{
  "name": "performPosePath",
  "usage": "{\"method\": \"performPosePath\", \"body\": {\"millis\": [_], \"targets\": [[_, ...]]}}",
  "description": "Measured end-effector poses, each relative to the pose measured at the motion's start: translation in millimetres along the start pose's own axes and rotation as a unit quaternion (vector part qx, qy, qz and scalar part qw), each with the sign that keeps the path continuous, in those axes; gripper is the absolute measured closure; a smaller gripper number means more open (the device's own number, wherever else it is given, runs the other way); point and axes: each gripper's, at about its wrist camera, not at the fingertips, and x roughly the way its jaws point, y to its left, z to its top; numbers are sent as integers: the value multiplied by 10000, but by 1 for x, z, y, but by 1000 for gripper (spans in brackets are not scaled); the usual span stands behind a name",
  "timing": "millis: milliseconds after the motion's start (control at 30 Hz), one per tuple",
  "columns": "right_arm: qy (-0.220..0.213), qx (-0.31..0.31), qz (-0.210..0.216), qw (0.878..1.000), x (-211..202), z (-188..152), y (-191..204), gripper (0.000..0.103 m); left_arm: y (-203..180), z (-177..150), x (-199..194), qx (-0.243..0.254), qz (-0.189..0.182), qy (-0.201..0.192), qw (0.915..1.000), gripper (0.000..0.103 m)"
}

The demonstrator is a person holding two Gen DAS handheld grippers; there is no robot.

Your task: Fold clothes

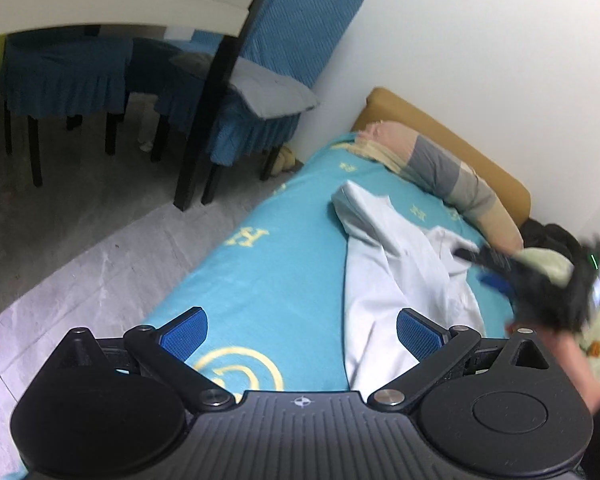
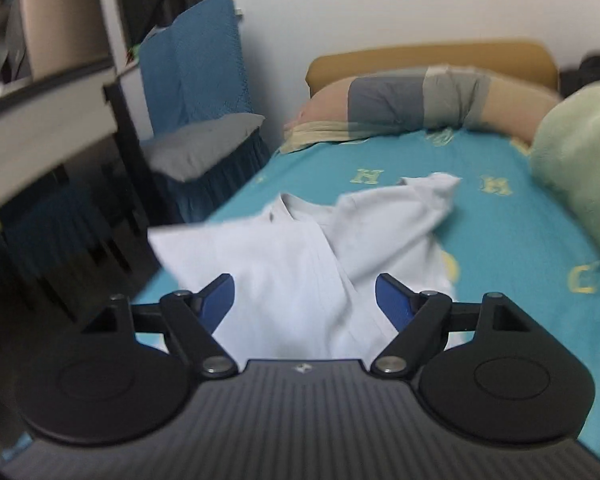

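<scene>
Two pairs of tongs, both spread wide and pinching nothing: my left tongs [image 1: 302, 334] hang over the teal bed sheet [image 1: 268, 280] beside the white shirt [image 1: 396, 280], my right tongs [image 2: 305, 300] hover right above it. That shirt lies rumpled on the bed, one sleeve [image 2: 432, 196] flung toward the long pillow [image 2: 420, 100], collar [image 2: 288, 208] showing. Judging by the creases, it is neither flat nor folded, so I reckon spreading it comes next, which calls for catching two edges well apart and pulling evenly
</scene>
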Motion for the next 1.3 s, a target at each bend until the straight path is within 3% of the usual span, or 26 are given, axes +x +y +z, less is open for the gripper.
{"method": "performPosePath", "body": {"millis": [133,300,333,367,433,567,667,733,800,1000,1033,1067,1133,1300], "targets": [[214,-295,-27,9993,48,21,1,43,-7,-4,14,86,149,83,9998,1],[507,-446,-98,9977,92,15,-1,43,-10,-11,33,291,307,220,9989,1],[580,-573,-160,9965,98,10,3,59,-10,-11,36,306,319,224,9988,1],[490,-696,-218,9961,98,7,8,79,-10,-12,38,288,331,195,9988,1],[69,-821,-254,9963,87,2,16,94,-11,-11,41,192,314,148,9992,2],[-1182,-1095,-752,9841,49,1,22,97,-13,-14,39,88,302,12,9995,2],[-1428,-704,-1249,9793,40,7,5,97,-16,-17,43,204,223,151,9994,2],[-1313,-482,-1633,9766,48,12,-12,99,-18,-20,49,284,231,282,9989,2],[-946,-348,-1946,9757,63,13,-28,98,-20,-23,56,370,268,402,9981,2],[-433,81,-1444,9885,53,15,-50,93,-30,-29,68,586,331,527,9963,2],[-347,153,-1359,9900,52,15,-54,82,-32,-30,68,610,321,535,9962,2],[-261,224,-1274,9912,50,15,-57,62,-34,-32,68,617,298,551,9961,2],[-363,279,-1155,9922,22,17,-51,40,-40,-37,67,587,217,608,9962,2],[-730,70,-874,9935,-104,10,-20,35,-71,-54,52,887,52,608,9942,2]]}}
